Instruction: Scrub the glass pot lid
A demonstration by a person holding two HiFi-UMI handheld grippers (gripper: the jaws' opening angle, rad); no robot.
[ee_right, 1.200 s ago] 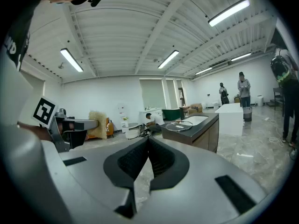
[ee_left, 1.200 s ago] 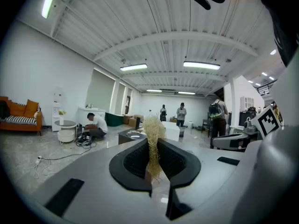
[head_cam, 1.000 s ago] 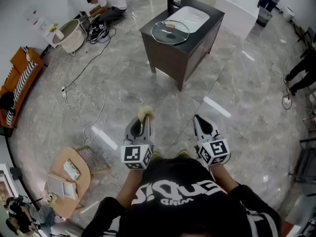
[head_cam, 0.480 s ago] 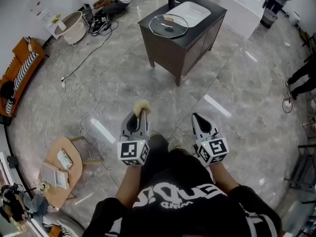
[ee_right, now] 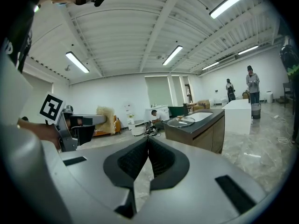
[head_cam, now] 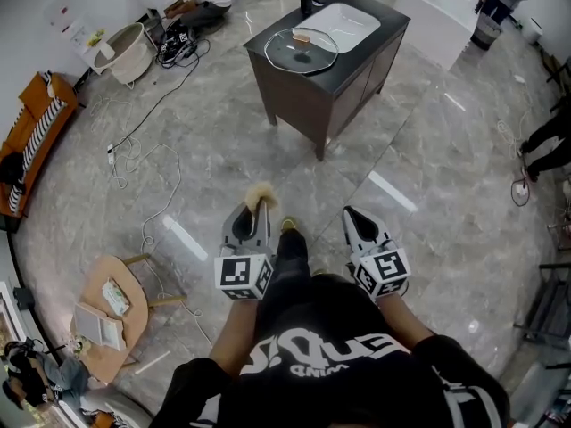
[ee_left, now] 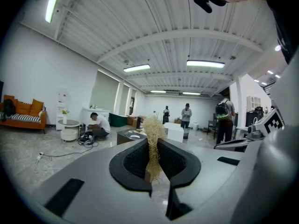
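left gripper (head_cam: 258, 210): fingers clamped on straw scrubber (head_cam: 260, 193) | right gripper (head_cam: 351, 214): fingers closed, empty | glass lid (head_cam: 301, 50) on worktop (head_cam: 361, 43): slightly further left than before

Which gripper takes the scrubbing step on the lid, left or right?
Left. The left gripper is shut on the fibre scrubber; the right gripper is shut and empty. The glass lid sits on the dark cabinet well ahead, likely beyond reach of both.

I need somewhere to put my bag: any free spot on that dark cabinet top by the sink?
Hardly: the glass lid fills the countertop beside the white basin, leaving only narrow dark edges. The floor before the cabinet is bare; cables clutter its left side.
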